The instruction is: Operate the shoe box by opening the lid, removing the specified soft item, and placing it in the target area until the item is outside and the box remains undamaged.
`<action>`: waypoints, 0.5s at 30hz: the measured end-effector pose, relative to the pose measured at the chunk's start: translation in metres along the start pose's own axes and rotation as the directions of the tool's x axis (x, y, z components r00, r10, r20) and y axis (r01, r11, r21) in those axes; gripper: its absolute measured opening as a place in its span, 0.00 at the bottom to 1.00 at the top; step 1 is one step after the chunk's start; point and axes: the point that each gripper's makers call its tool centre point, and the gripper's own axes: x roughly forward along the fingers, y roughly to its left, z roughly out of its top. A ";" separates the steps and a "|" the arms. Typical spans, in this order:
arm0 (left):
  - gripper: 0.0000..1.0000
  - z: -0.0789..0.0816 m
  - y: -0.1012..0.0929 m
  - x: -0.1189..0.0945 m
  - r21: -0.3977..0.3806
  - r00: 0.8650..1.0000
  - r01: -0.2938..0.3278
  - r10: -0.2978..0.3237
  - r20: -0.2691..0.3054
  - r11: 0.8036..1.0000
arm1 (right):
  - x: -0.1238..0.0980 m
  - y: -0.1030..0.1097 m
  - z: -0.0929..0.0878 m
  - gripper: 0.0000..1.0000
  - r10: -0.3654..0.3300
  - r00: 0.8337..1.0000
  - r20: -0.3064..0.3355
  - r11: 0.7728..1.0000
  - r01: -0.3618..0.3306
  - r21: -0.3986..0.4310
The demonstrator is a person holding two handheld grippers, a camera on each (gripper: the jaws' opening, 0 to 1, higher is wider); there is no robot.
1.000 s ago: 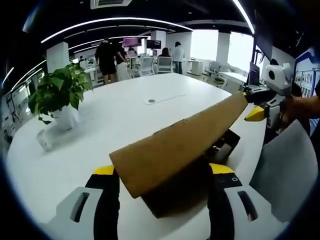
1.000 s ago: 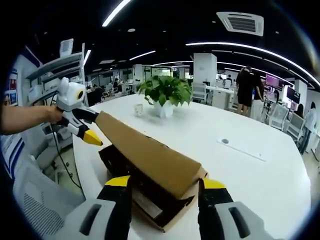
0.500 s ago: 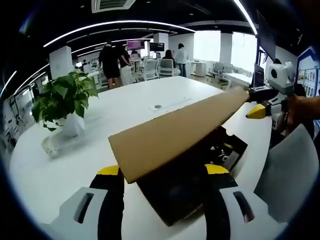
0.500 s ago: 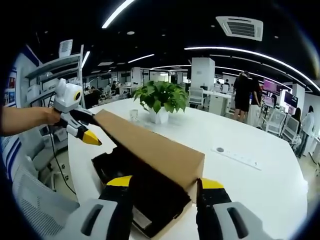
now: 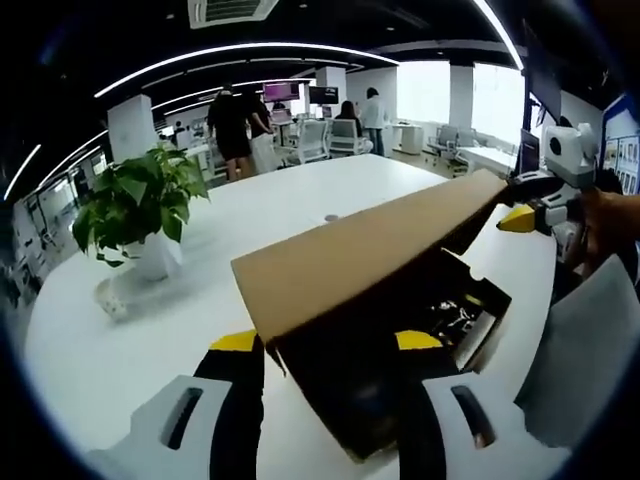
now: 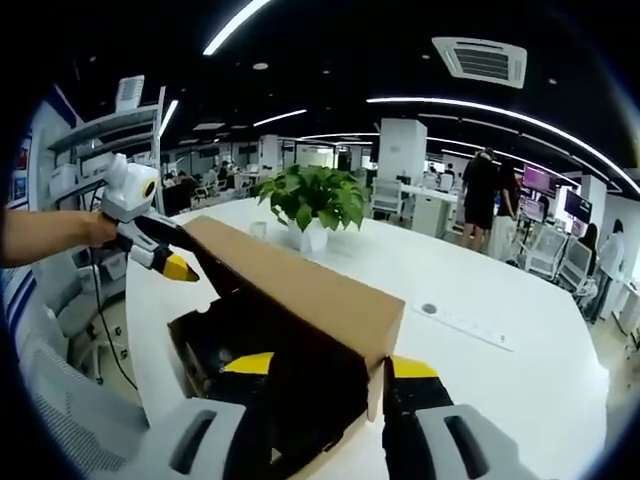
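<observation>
On the white desk (image 5: 300, 215), both my grippers (image 5: 320, 345) (image 6: 325, 365) clamped the lid (image 5: 360, 255), jaws at opp. ends, raising it evenly w/o tearing the shoe box (image 5: 400, 370).

Long ceiling light strips (image 5: 240, 50) arc across the upper frame, bent by the fisheye. Daylight floods through windows (image 5: 470, 100) at upper right of the left gripper view, washing them out. The white counter (image 6: 500, 370) glares softly. The shoe box (image 5: 400, 350) interior stays in deep shadow. Edges blur and stretch.
</observation>
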 end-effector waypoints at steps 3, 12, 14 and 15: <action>0.36 0.003 0.007 0.001 -0.007 1.000 -0.027 0.027 0.002 1.000 | 0.002 -0.003 0.001 0.33 -0.012 1.000 0.003 1.000 0.012 -0.021; 0.18 0.006 0.020 0.004 0.010 0.997 -0.074 0.074 0.004 0.997 | 0.008 -0.011 0.006 0.30 -0.030 1.000 0.010 1.000 0.030 -0.010; 0.13 0.007 0.026 0.004 0.016 0.996 -0.089 0.089 0.002 0.996 | 0.009 -0.013 0.007 0.29 -0.035 0.999 0.011 0.999 0.035 -0.010; 0.10 0.007 0.029 0.004 0.016 0.995 -0.098 0.098 0.002 0.995 | 0.009 -0.014 0.007 0.29 -0.037 0.999 0.011 0.999 0.037 -0.010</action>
